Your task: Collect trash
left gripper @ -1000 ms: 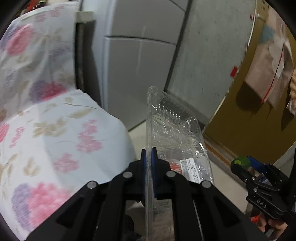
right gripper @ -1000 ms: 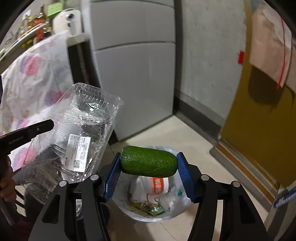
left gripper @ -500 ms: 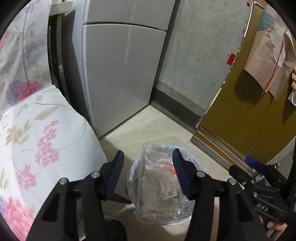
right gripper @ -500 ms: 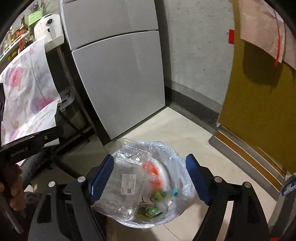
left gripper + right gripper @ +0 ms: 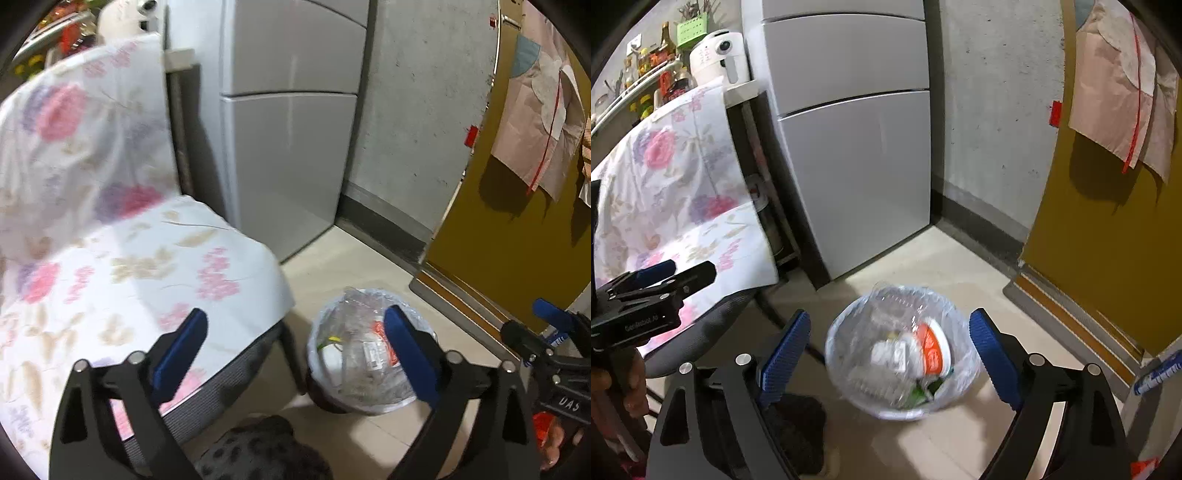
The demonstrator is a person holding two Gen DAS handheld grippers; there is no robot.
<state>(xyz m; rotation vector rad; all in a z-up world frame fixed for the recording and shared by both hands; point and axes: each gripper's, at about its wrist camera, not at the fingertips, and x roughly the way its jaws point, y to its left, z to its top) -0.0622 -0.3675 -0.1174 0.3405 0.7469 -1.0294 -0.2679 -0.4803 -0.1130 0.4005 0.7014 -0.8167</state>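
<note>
Air alone filled my left hand-held gripper (image 5: 293, 354) and my right hand-held gripper (image 5: 888, 363); their jaws had just been opening and stood spread wide, holding and touching nothing. Below them the lined trash bin (image 5: 849, 384) sat on the tiled floor (image 5: 960, 273), holding the clear plastic container (image 5: 354, 354). Beside it stood a chair under floral cloth (image 5: 110, 258), beyond it a grey fridge (image 5: 857, 166).

I'm looking down at the trash bin (image 5: 901, 350) sitting on the floor (image 5: 964, 273), its bag holding a clear container (image 5: 354, 354) and a cup (image 5: 932, 350). The fridge (image 5: 857, 166) is standing behind it against the wall (image 5: 990, 129). The chair (image 5: 129, 266) is sitting left of the bin, the door (image 5: 1115, 229) standing to the right. A shelf (image 5: 646, 85) is sitting left of the fridge.
</note>
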